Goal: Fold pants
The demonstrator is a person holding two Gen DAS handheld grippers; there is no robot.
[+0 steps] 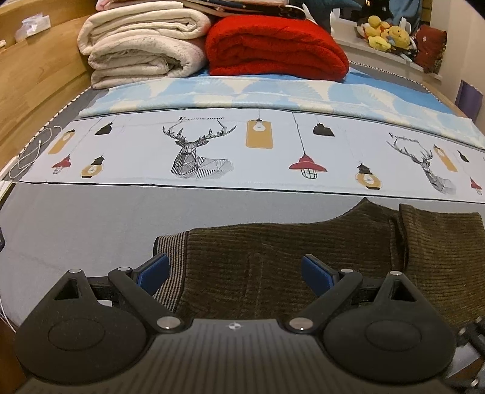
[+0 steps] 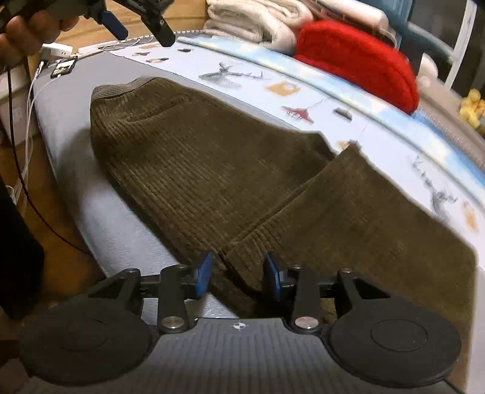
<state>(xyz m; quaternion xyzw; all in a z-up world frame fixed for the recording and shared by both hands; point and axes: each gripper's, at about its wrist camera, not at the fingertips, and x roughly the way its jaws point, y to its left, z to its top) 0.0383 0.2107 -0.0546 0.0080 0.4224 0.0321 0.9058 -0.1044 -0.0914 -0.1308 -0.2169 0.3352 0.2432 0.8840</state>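
Observation:
Brown corduroy pants (image 1: 272, 257) lie flat on the grey sheet (image 1: 75, 218), and their striped waistband lining (image 1: 169, 251) shows at the left end. My left gripper (image 1: 235, 272) stands wide open just above that waistband end, its blue pads (image 1: 153, 271) on either side of the cloth and apart from it. In the right wrist view the pants (image 2: 197, 157) have a leg part folded over at the right. My right gripper (image 2: 238, 277) is partly open at the near edge; the fold's corner lies between its pads without a clear pinch. A hand holds the left gripper (image 2: 139, 27) at the top left.
Folded cream blankets (image 1: 142, 45) and a red blanket (image 1: 272, 45) are stacked at the far end of the bed. A deer-print sheet (image 1: 197, 151) lies beyond the pants. White cables (image 2: 30, 100) and a charger sit at the left edge. Yellow plush toys (image 1: 382, 31) stand on a shelf.

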